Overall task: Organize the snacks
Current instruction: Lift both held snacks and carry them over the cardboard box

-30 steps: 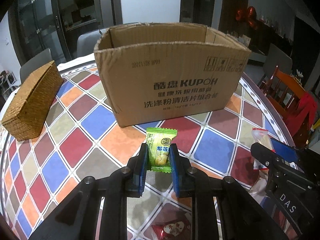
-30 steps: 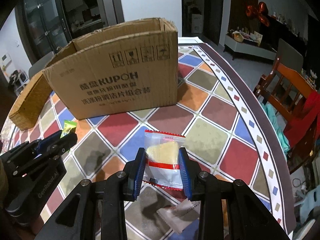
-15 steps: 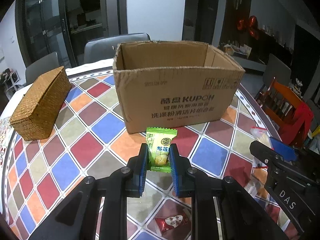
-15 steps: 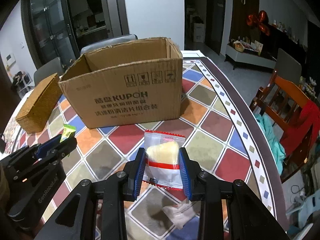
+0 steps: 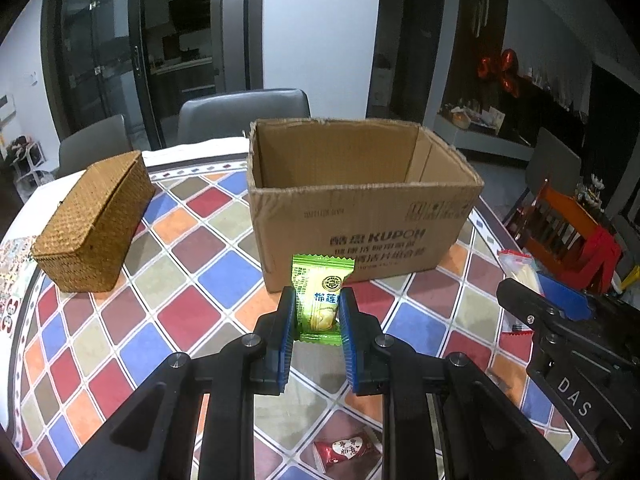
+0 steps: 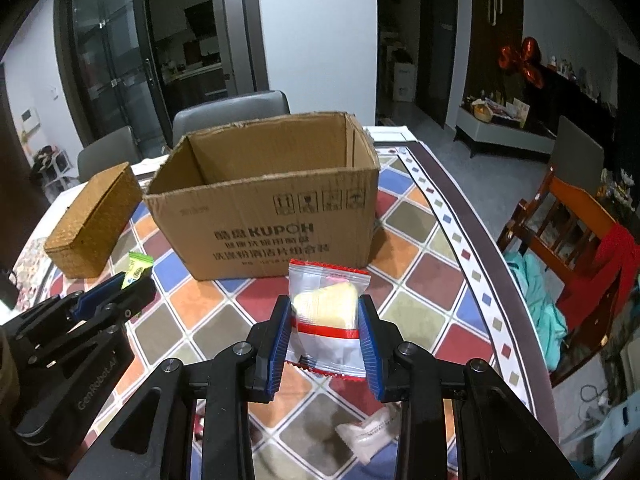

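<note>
My left gripper (image 5: 318,312) is shut on a green snack packet (image 5: 322,294) and holds it above the table, in front of the open cardboard box (image 5: 360,200). My right gripper (image 6: 323,324) is shut on a clear packet with a red stripe and a yellow cake (image 6: 326,312), also raised in front of the box (image 6: 272,200). The box interior looks empty where visible. Each gripper shows in the other's view: the right one (image 5: 560,320), the left one (image 6: 100,300).
A woven wicker box (image 5: 94,226) stands left of the cardboard box on the tiled table (image 5: 180,272). A red wrapped candy (image 5: 346,450) and a white packet (image 6: 368,430) lie on the table below the grippers. Chairs surround the table; a wooden chair (image 6: 568,216) stands right.
Both grippers have risen with their packets, so the box's open top and interior now show. The grips have not changed.
</note>
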`<action>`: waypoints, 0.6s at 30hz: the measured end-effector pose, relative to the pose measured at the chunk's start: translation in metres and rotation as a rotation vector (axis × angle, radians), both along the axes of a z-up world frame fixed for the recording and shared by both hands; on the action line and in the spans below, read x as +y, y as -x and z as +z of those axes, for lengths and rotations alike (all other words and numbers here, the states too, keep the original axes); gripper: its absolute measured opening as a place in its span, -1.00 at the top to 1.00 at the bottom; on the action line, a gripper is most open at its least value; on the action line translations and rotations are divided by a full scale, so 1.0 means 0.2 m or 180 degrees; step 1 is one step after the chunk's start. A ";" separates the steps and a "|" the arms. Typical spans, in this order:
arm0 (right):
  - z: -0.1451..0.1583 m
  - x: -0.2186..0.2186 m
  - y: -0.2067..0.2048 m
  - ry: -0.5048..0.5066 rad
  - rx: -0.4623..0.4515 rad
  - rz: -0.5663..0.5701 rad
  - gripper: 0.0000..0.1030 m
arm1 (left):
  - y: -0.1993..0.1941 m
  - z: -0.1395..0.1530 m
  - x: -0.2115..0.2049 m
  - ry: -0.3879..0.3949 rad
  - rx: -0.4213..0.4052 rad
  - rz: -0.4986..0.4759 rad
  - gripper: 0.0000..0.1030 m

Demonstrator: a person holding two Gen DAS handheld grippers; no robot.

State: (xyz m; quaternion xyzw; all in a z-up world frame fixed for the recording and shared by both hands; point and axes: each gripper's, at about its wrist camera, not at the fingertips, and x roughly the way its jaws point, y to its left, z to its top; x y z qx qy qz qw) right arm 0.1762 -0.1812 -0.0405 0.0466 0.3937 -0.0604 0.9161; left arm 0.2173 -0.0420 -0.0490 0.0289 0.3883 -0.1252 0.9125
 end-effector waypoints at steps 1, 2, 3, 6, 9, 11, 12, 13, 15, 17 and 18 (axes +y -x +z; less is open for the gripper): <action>0.02 0.00 0.00 0.0002 -0.0017 0.0006 0.34 | 0.00 0.02 0.00 0.0007 -0.0016 0.0004 0.57; 0.03 0.00 -0.01 0.0003 -0.0029 0.0010 0.34 | 0.00 0.03 0.00 0.0009 -0.0030 0.0008 0.57; 0.04 0.00 -0.01 0.0005 -0.0044 0.0014 0.34 | -0.01 0.05 0.00 0.0011 -0.0051 0.0014 0.57; 0.08 0.00 -0.03 0.0013 -0.0089 0.0023 0.34 | -0.02 0.09 0.01 0.0013 -0.0086 0.0021 0.57; 0.11 0.00 -0.06 0.0008 -0.0127 0.0033 0.34 | -0.04 0.12 0.01 0.0024 -0.0108 0.0038 0.57; 0.13 0.00 -0.07 0.0012 -0.0150 0.0046 0.34 | -0.06 0.14 0.01 0.0023 -0.0120 0.0042 0.57; 0.14 0.00 -0.08 0.0013 -0.0162 0.0054 0.34 | -0.07 0.14 0.01 0.0019 -0.0126 0.0044 0.57; 0.15 0.00 -0.09 0.0014 -0.0174 0.0058 0.34 | -0.07 0.15 0.01 0.0017 -0.0131 0.0045 0.57; 0.17 0.00 -0.11 0.0013 -0.0196 0.0065 0.34 | -0.08 0.16 0.00 0.0015 -0.0142 0.0047 0.57; 0.18 -0.01 -0.13 0.0012 -0.0213 0.0072 0.34 | -0.10 0.17 -0.01 0.0010 -0.0154 0.0053 0.57; 0.19 -0.01 -0.14 0.0005 -0.0219 0.0076 0.34 | -0.11 0.17 -0.01 0.0009 -0.0157 0.0050 0.57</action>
